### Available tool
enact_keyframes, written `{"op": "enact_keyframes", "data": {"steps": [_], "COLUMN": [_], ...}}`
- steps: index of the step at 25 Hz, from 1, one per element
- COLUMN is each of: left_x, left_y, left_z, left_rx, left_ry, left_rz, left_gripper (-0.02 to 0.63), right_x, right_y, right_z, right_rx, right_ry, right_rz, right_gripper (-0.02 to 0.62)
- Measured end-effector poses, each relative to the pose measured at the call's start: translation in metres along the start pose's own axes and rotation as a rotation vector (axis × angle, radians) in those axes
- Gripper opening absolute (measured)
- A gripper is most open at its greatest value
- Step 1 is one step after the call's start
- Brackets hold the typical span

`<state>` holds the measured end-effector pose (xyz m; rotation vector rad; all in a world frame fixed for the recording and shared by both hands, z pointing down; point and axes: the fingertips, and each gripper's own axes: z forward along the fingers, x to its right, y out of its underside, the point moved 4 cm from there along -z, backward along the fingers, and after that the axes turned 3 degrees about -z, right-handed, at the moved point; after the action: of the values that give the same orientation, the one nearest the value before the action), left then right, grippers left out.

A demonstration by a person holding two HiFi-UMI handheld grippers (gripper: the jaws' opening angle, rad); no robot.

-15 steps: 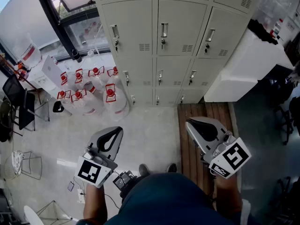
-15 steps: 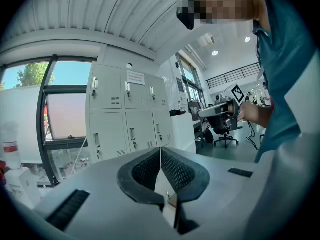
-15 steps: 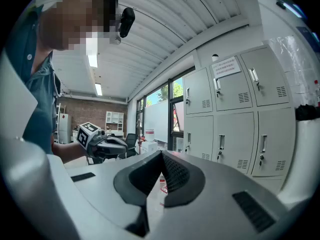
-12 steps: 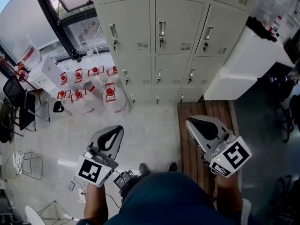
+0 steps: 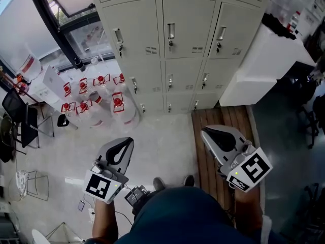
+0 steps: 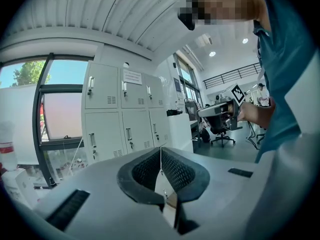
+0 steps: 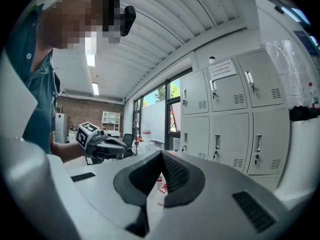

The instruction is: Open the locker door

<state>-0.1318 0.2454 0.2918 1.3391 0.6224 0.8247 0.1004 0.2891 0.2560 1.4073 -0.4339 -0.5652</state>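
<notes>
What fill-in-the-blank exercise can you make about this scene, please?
The left gripper and the right gripper are both ___ and hold nothing.
Every door of the pale grey metal lockers is ___.
The clear plastic water jugs left of the lockers have ___ caps.
Missing words: shut; closed; red.

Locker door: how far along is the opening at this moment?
Done: nothing; every locker door in view is shut. In hand: left tool and right tool held low before the person, jaws together, empty, well short of any door. To do: reach a handle, grip, pull.
</notes>
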Motion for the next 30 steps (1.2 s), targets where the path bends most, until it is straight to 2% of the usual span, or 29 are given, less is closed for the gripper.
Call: {"op": "enact_keyframes", "data": {"steps": [11,16,21,30], "left_x": [-0.056,-0.078,-0.093,-0.104], "left_y": [0.015,0.021,0.026,0.010], "left_z": [-0.006,0.004,0.034,0.093], "left_rx": [0.010,0.014,-0.005,-0.004], "left_ry": [0.040,0.066,0.053,-0.055], "left_rz": [-0.013,-0.019,-0.016,-0.025], "left_gripper": [0.020,0.020,0.020,0.020], "right_x": [-0.003,0.001,0.035,0.117], "right_y": [-0.003,-0.006,0.001,0.006], "right_z": [0.050,0.073,0.091,0.130], "right_rx": [0.043,0.028,0.021,0.038], "right_ry": [0.091,0.105,0.093,-0.016], "right_rz": [0.058,0.051,0.059,0.068], "right_gripper": [0.038,0.038,0.038,0.038]}}
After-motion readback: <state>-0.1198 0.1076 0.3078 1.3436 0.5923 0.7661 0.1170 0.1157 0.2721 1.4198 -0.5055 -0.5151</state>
